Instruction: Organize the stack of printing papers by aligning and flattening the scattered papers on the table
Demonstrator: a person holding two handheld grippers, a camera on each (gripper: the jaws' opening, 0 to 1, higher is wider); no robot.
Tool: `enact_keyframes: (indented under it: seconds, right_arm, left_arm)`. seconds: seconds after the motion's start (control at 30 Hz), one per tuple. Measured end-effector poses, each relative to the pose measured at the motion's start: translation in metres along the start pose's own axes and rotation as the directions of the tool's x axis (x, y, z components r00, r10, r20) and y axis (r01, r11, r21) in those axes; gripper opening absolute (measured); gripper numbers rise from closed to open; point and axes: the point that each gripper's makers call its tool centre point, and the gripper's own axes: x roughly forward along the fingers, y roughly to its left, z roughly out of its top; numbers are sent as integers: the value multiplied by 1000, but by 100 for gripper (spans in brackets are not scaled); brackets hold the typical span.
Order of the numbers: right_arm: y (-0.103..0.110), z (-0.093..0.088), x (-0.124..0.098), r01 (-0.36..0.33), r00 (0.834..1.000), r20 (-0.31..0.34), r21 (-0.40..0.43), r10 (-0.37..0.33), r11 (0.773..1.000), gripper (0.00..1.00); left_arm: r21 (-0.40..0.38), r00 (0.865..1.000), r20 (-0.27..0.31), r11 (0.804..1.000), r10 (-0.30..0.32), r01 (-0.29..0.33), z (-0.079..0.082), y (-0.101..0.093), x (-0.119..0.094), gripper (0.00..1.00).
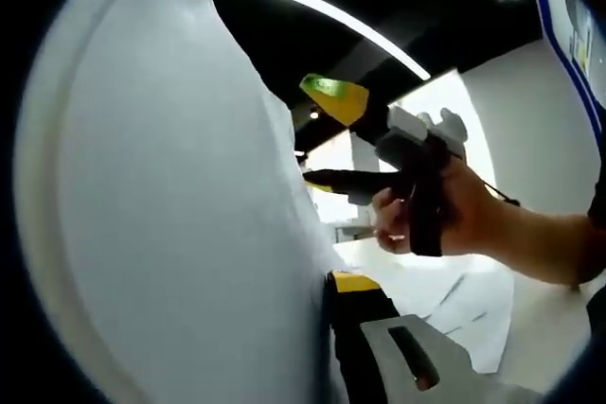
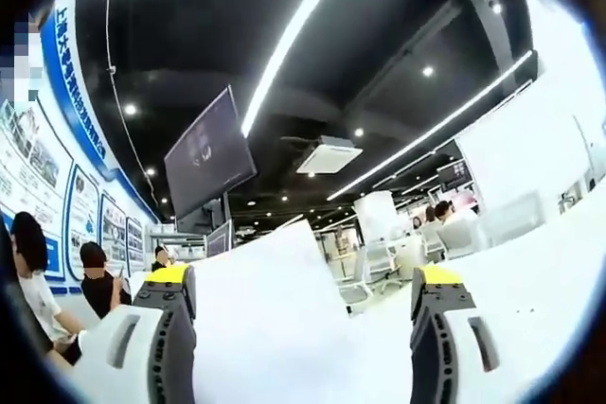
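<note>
A stack of white printing paper [image 1: 189,196] stands upright close in front of the left gripper view. My left gripper [image 1: 317,283] appears shut on its lower edge; the yellow-tipped right jaw presses against the sheets and the other jaw is hidden behind them. A hand holds my right gripper [image 1: 324,137], which comes in from the right with its jaws apart on either side of the paper's far edge. In the right gripper view the paper [image 2: 275,328] rises between the widely spread jaws of my right gripper [image 2: 305,276]. More sheets [image 1: 459,300] lie loose on the white table [image 1: 549,328].
Several people [image 2: 95,281] sit at the left of the right gripper view, below wall posters. A dark screen [image 2: 208,153] hangs from the black ceiling. White chairs [image 2: 379,260] and desks stand farther back. The person's forearm [image 1: 540,238] crosses above the table.
</note>
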Motion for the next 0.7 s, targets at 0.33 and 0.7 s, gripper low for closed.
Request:
enact_keyframes:
  seconds: [0.33,0.7]
  right_arm:
    - [-1,1,-2,0,1000,-15,-24,-1,1000,90]
    - [-5,4,-5,8,1000,-9,-15,-9,1000,90]
  left_arm:
    - [0,1000,-3,1000,5,-5,-1,-1,1,8]
    - [-3,1000,-6,1000,4,-4,-1,-3,2,8]
